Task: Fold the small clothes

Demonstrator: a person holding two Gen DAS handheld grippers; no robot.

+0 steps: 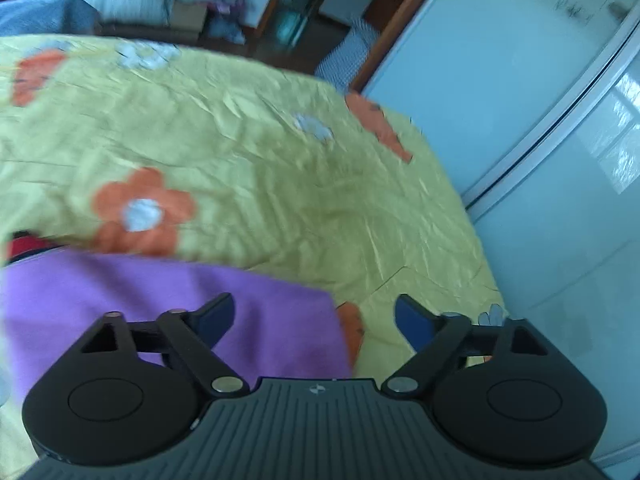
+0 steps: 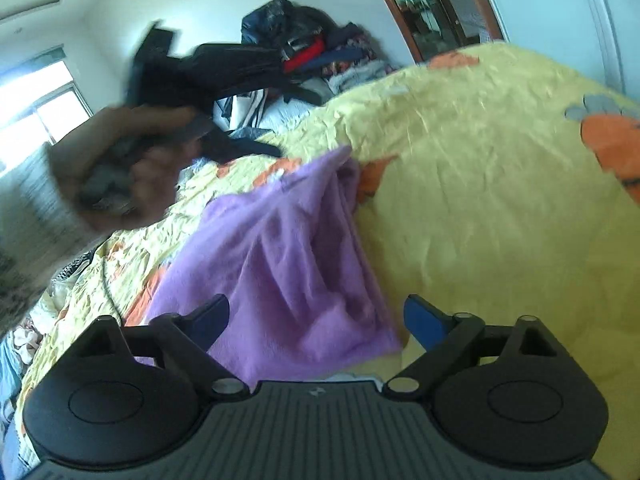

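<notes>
Right wrist footage is showing a purple fleece garment (image 2: 280, 264) lying rumpled on the yellow flowered bedspread (image 2: 480, 220), with the right gripper (image 2: 316, 320) being held just above its near edge, jaws spread wide and nothing between them. The left gripper (image 1: 314, 316) is likewise being held open and empty, over the garment's (image 1: 160, 312) right-hand corner as that camera sees it. A blurred hand (image 2: 120, 168) is being seen at upper left, probably the one carrying the other tool, though the smear is making that uncertain.

The step in hand is being judged as the first grasp before a fold. For it to be done well, each gripper should be lowered onto a separate corner of the same edge, only one layer of fleece should be pinched, and the bedspread beneath should be left out of the bite. The wrinkles should be drawn flat before the edge is being carried over.
</notes>
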